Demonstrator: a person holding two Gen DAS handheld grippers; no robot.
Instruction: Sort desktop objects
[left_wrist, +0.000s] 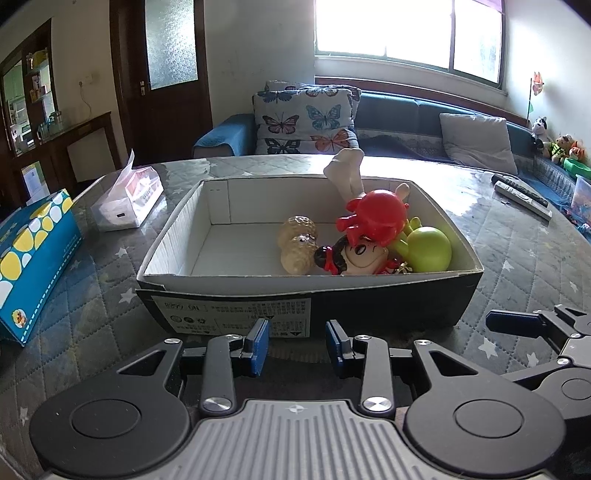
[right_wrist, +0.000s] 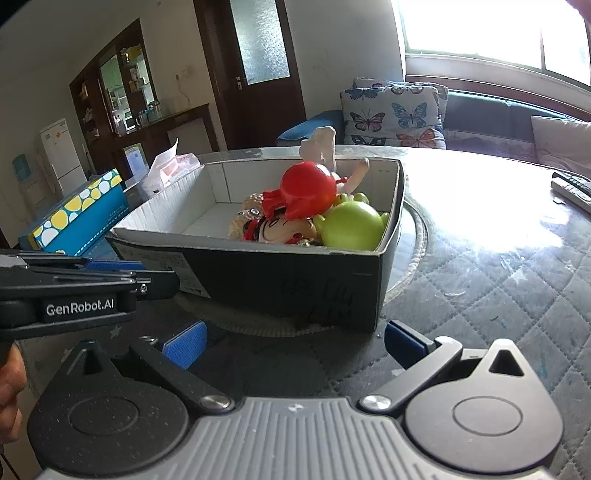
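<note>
A cardboard box (left_wrist: 310, 291) is sitting on the quilted table (left_wrist: 110, 295), and the toys are lying piled in its right half. A red toy (left_wrist: 376, 218) is resting on top of the pile, leaning over a doll (left_wrist: 364, 258) with black hair and a red bow. A green toy (left_wrist: 430, 249) is lying against the box's right wall, and a peanut-shaped toy (left_wrist: 297, 242) is lying just left of the doll on the white floor of the box. A white bone-shaped toy (left_wrist: 347, 173) is sticking up past the far rim.

The left gripper (left_wrist: 297, 347) is hovering in front of the box's near wall, its blue pads a small gap apart and holding nothing. The right gripper (right_wrist: 295, 347) is hovering near the box's front corner, its fingers spread wide apart and also empty.

To the left of the box, a blue tissue box (left_wrist: 33, 262) with yellow and white dots is lying on the table, and a soft tissue pack (left_wrist: 129, 199) is sitting behind it. Two remote controls (left_wrist: 521, 194) are lying well apart from the box on the table's far right. A butterfly-print cushion (left_wrist: 306, 123) is leaning on the sofa (left_wrist: 406, 122) beyond the table.
</note>
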